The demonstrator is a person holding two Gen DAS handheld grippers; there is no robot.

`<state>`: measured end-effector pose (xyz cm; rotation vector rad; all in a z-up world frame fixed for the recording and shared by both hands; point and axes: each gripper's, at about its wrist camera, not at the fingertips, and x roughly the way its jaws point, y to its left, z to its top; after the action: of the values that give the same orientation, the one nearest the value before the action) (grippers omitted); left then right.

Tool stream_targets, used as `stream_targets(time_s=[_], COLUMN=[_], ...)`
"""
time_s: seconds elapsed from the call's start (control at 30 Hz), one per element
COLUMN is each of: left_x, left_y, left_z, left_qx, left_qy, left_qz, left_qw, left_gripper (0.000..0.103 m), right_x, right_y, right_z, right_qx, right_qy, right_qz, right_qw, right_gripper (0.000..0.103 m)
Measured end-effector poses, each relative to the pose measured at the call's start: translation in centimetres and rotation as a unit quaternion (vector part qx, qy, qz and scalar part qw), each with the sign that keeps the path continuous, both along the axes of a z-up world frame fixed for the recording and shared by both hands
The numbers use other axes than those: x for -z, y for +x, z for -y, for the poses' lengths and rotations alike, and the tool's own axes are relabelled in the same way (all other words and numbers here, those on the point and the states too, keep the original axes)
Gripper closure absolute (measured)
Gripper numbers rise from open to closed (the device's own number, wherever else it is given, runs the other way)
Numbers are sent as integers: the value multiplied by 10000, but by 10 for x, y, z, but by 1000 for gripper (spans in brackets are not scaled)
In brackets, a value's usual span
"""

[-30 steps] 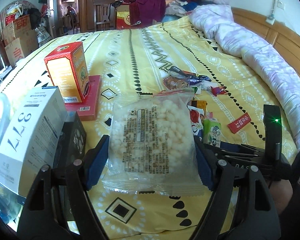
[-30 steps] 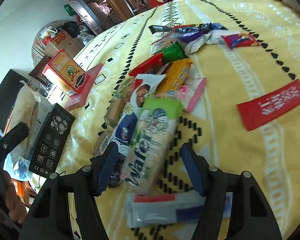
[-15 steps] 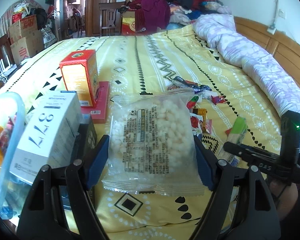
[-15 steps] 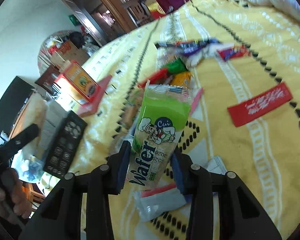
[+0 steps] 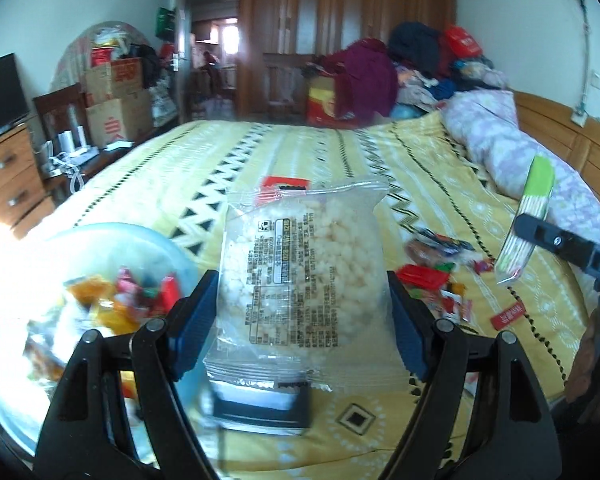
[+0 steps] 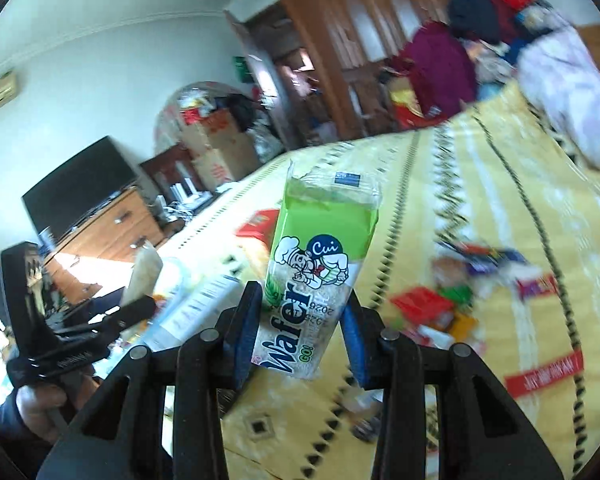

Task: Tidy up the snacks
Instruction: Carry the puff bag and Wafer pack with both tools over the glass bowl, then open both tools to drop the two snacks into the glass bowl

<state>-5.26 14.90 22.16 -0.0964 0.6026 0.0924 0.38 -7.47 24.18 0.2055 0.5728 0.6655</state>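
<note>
1. My left gripper point(image 5: 302, 300) is closed on the 2 side edges of a clear puffed-snack bag point(image 5: 302, 276). The bag stands upright between the blue pads, label side to the camera, lifted off the bed point(image 5: 260, 152).
2. I judge the edge grip keeps the puffs from being crushed and leaves the bag free to drop straight down.
3. A clear bin point(image 5: 112, 264) sits low on the left of that view, already holding bright wrapped snacks. The bag hangs just beside its rim, so I take the bin as the destination.
4. My right gripper point(image 6: 300, 320) is clamped on the lower part of a green wafer pack point(image 6: 320, 256), pack upright and raised above the bed. Held high, I reckon, so it clears the loose snack pile point(image 6: 440, 308) spread on the yellow cover.
5. In the left view the wafer pack shows edge-on at far right, well apart from the bin.
6. Hard to make out: the bin contents are blurred and washed out by glare, and its near wall is cut off by the frame.
7. A dark box point(image 5: 260, 404) lies under the puffed-snack bag, mostly hidden; I cannot read it.
8. The snack pile is smeared by motion blur in the right view; single items cannot be told apart.
9. A red box behind each held pack is largely covered.
</note>
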Motion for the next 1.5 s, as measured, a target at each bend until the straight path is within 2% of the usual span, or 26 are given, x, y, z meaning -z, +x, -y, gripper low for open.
stream_targets(time_s=[0.17, 0.33, 0.43, 0.53, 0.63, 0.77, 0.9, 1.1, 1.5], left_x=[-16, -22, -16, 0, 12, 33, 46, 43, 50], left_y=[-15, -18, -11, 7, 19, 43, 50, 33, 37], left_z=[-68, -130, -166, -192, -204, -198, -196, -212, -222], left_qx=[-723, -1397, -1723, -1787, -1804, -1769, -1726, -1694, -1799], left_qy=[-71, -126, -303, -564, -662, -566, -601, -546, -444], left_qz=[162, 208, 118, -102, -298, -562, -723, -792, -944], left_qw=[9972, 9899, 9845, 9822, 9809, 9810, 9805, 9808, 9781], left_gripper=[24, 24, 24, 24, 23, 24, 24, 23, 23], right_x=[-33, -59, -64, -57, -46, -31, -20, -14, 1], right_y=[5, 6, 10, 16, 26, 42, 50, 51, 56], right_z=[-76, -164, -219, -261, -295, -323, -345, -366, -376], right_qx=[-694, -1429, -1761, -1947, -2024, -2038, -2075, -2175, -2228], right_qy=[40, 71, -42, -189, -409, -679, -885, -1079, -1259], right_qz=[220, 319, 260, 104, -11, -134, -210, -179, -337], right_qw=[9973, 9892, 9840, 9806, 9785, 9766, 9740, 9699, 9661], right_gripper=[61, 61, 61, 61, 63, 63, 63, 63, 62])
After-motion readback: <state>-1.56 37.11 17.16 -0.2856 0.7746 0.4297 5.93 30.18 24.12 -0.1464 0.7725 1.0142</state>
